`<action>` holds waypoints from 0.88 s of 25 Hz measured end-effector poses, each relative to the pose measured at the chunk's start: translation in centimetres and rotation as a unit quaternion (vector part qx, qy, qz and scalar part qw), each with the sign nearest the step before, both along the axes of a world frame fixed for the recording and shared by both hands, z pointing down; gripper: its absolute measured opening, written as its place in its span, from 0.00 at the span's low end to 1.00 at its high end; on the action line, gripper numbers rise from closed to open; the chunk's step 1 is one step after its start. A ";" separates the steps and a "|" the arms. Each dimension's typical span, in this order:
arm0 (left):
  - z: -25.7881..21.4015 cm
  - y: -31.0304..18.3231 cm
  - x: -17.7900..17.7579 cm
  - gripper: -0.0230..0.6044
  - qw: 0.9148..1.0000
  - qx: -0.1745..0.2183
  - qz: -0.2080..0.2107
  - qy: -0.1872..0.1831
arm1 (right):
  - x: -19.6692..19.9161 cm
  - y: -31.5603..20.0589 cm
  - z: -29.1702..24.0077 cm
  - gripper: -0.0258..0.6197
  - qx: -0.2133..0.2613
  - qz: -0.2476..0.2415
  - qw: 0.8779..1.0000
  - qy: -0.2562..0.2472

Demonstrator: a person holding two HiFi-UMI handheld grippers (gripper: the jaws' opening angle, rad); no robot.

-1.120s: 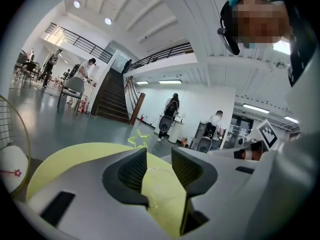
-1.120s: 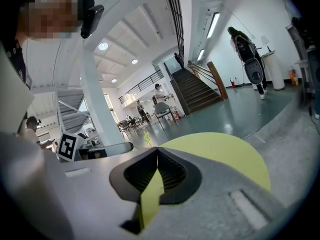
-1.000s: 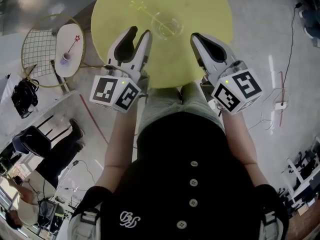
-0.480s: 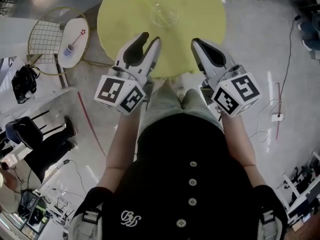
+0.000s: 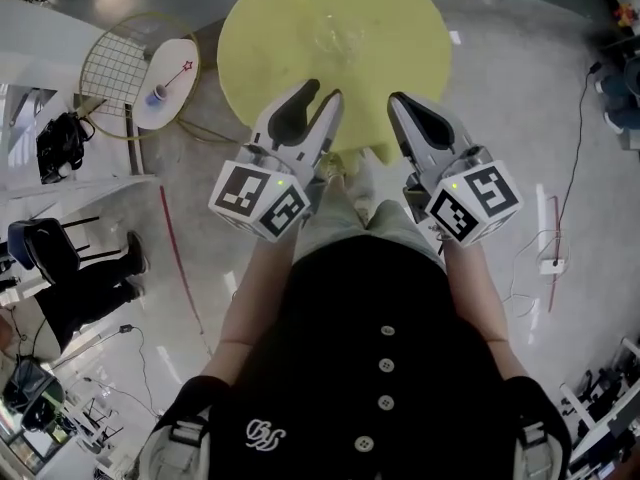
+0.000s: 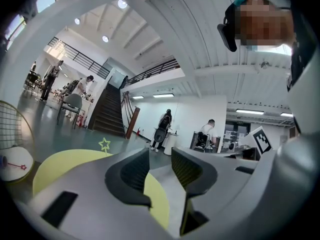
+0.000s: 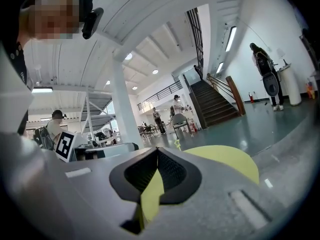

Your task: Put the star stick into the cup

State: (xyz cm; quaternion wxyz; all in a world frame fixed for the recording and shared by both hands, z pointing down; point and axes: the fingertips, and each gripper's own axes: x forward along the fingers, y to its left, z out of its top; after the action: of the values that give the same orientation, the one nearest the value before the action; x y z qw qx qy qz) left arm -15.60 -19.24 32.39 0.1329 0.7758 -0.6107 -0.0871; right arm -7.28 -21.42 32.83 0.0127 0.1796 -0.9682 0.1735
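Head view: the yellow table [image 5: 400, 28] lies at the person's 12 o'clock. A clear cup [image 5: 337, 40] shows faintly near its middle, and the star stick cannot be made out from here. The left gripper [image 5: 322, 93] hangs over the table's 6 o'clock edge. The right gripper [image 5: 397, 101] is near it, at its 3 o'clock. At 10 o'clock, on the floor, a white side table [image 5: 178, 53] carries a red star stick [image 5: 178, 76].

Left gripper view: the left gripper [image 6: 160, 156] has its jaws apart by a narrow gap. Nothing is between them, and only the table [image 6: 60, 166] shows through. The star stick [image 6: 104, 144] stands upright at 11 o'clock of the jaws, over the table's far edge, with its foot hidden.

Right gripper view: the right gripper [image 7: 157, 151] has its jaw tips touching and holds nothing. The star stick [image 7: 176, 144] rises at 1 o'clock, just past the tips, above the table [image 7: 230, 161].
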 end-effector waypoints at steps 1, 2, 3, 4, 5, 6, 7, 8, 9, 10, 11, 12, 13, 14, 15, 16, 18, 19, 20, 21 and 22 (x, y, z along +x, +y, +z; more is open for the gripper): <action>-0.2 0.3 0.4 0.26 1.000 0.004 -0.002 -0.001 | 0.3 0.3 -0.1 0.04 0.002 -0.005 1.000 -0.002; -0.4 0.7 0.7 0.26 1.000 0.008 -0.002 -0.003 | 0.5 0.6 -0.2 0.04 0.004 -0.009 1.000 -0.004; -0.6 1.0 1.0 0.26 1.000 0.010 0.000 -0.005 | 0.7 0.9 -0.2 0.04 0.006 -0.012 1.000 -0.005; -0.8 1.3 1.4 0.26 1.000 0.012 0.004 -0.005 | 0.9 1.2 -0.3 0.04 0.008 -0.013 1.000 -0.004; -1.0 1.7 1.8 0.26 1.000 0.016 0.008 -0.003 | 1.1 1.5 -0.3 0.05 0.010 -0.015 1.000 -0.003; -1.2 2.1 2.2 0.26 1.000 0.021 0.011 0.000 | 1.3 1.8 -0.3 0.05 0.013 -0.018 1.000 -0.001; -1.3 2.5 2.7 0.25 1.000 0.025 0.013 0.001 | 1.6 2.1 -0.4 0.04 0.016 -0.021 1.000 -0.001; -1.4 2.8 3.1 0.25 1.000 0.027 0.014 0.002 | 1.8 2.4 -0.6 0.04 0.019 -0.023 1.000 -0.002; -1.5 3.1 3.5 0.25 1.000 0.027 0.015 0.001 | 2.1 2.6 -0.9 0.04 0.022 -0.024 0.999 -0.005; -1.6 3.3 3.8 0.24 1.000 0.026 0.016 0.001 | 2.5 2.7 -1.2 0.04 0.026 -0.024 0.999 -0.007; -1.6 3.5 4.1 0.24 0.999 0.028 0.016 0.002 | 2.8 2.7 -1.5 0.04 0.029 -0.023 0.999 -0.009; -1.7 3.7 4.3 0.23 0.999 0.031 0.017 0.003 | 3.0 2.7 -1.8 0.04 0.033 -0.022 0.999 -0.010; -1.7 3.8 4.5 0.22 0.999 0.033 0.017 0.005 | 3.3 2.7 -2.1 0.04 0.037 -0.021 0.999 -0.011; -1.8 4.0 4.7 0.22 0.999 0.034 0.017 0.005 | 3.5 2.7 -2.3 0.04 0.040 -0.020 0.999 -0.011; -1.7 4.2 4.8 0.21 0.999 0.034 0.017 0.006 | 3.6 2.7 -2.4 0.04 0.042 -0.019 0.999 -0.011; -1.6 4.3 5.0 0.19 0.999 0.036 0.017 0.006 | 3.8 2.9 -2.4 0.04 0.042 -0.019 0.999 -0.012; -1.4 4.5 5.4 0.17 0.999 0.038 0.017 0.010 | 3.9 3.2 -2.3 0.04 0.041 -0.022 0.999 -0.013; -1.4 4.6 5.6 0.15 0.999 0.039 0.018 0.011 | 3.9 3.5 -2.2 0.04 0.041 -0.027 0.999 -0.012; -1.3 4.7 5.8 0.14 0.999 0.040 0.018 0.012 | 3.9 3.9 -2.1 0.04 0.041 -0.031 0.999 -0.012; -1.3 4.8 5.9 0.12 0.999 0.040 0.019 0.012 | 3.8 4.3 -2.0 0.04 0.040 -0.036 0.998 -0.011; -1.4 4.9 6.0 0.11 0.999 0.040 0.020 0.011 | 3.6 4.7 -1.9 0.04 0.039 -0.040 0.998 -0.011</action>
State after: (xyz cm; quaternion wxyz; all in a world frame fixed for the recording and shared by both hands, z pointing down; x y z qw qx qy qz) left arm -9.57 -14.30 31.02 0.1099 0.7914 -0.5897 -0.1179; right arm -3.63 -16.73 30.94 0.0020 0.1393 -0.9808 0.1366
